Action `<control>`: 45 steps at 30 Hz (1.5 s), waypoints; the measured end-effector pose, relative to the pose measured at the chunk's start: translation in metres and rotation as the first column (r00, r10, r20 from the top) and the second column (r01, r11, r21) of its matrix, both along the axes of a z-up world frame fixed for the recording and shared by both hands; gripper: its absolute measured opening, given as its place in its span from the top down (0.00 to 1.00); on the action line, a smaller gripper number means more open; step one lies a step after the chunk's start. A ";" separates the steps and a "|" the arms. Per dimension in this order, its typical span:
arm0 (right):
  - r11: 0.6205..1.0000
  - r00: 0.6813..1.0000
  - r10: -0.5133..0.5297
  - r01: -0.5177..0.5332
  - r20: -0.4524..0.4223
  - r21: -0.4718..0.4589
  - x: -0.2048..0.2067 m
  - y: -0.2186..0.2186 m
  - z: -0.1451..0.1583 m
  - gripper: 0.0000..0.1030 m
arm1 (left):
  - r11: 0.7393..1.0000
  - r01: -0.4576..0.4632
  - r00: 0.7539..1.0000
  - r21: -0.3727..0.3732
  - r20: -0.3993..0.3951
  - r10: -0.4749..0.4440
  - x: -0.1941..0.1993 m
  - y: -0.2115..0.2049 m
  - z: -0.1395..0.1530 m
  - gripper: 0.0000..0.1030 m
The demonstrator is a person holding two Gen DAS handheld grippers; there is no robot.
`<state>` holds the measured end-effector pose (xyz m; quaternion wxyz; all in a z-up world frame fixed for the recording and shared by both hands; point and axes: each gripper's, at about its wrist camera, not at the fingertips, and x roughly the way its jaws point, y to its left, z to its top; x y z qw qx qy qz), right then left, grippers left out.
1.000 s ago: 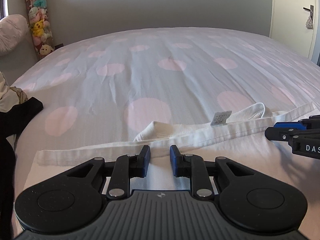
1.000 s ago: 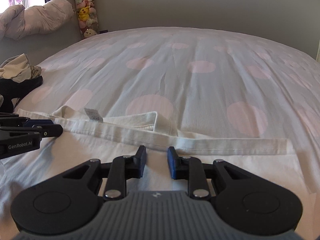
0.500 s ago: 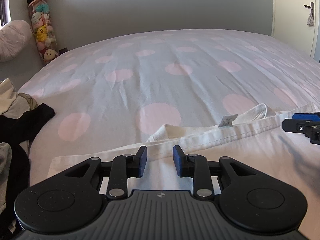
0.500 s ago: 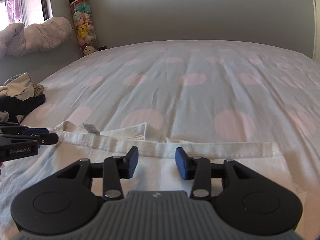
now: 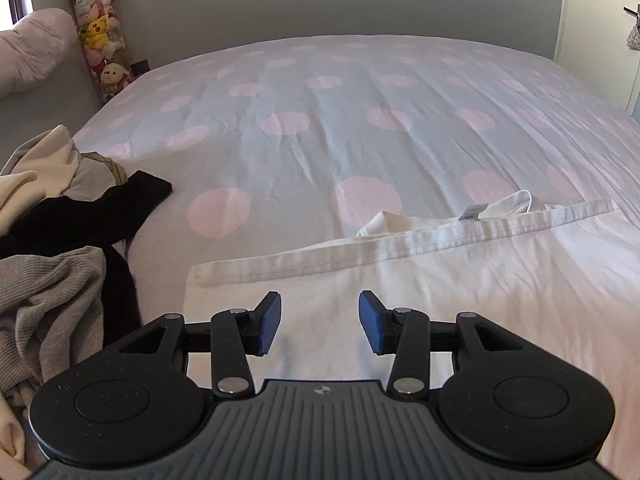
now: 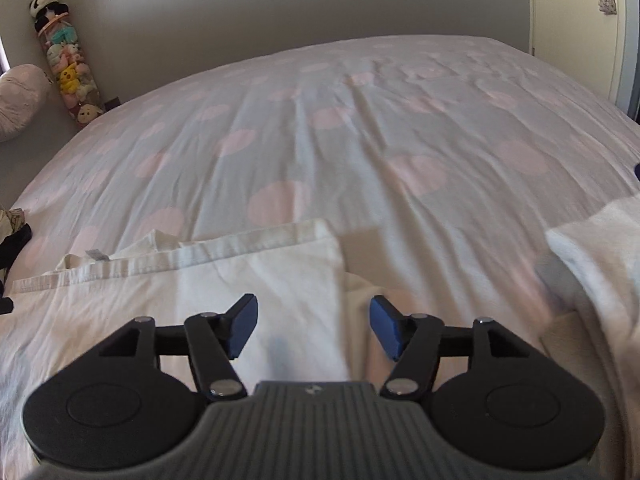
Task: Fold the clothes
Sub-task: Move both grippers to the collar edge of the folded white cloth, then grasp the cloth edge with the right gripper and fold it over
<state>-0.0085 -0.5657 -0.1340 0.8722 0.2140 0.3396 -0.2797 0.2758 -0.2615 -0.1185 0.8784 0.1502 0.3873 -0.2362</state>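
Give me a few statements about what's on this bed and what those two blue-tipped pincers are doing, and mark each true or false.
1. Both pincers, left gripper and right gripper, are open and hold nothing. True.
2. The white garment hangs in the air. False: it lies flat on the dotted bedspread.
3. A small label shows at its far edge. True.
4. The heap of other clothes lies to the right. False: left.
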 end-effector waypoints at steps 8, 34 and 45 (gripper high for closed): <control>0.945 0.998 -0.061 0.053 0.015 0.323 -0.026 -0.028 -0.034 0.44 | 1.000 0.001 1.000 -0.009 -0.007 -0.001 0.004 0.039 0.025 0.60; 0.880 0.958 0.261 -0.288 0.123 0.377 0.087 0.105 0.094 0.93 | 0.979 -0.043 0.999 -0.201 -0.006 0.042 0.013 0.135 0.062 0.55; 0.758 0.868 0.457 -0.495 0.196 0.425 0.201 0.225 0.077 0.93 | 0.966 -0.120 0.992 -0.227 0.004 0.124 0.019 0.167 0.061 0.55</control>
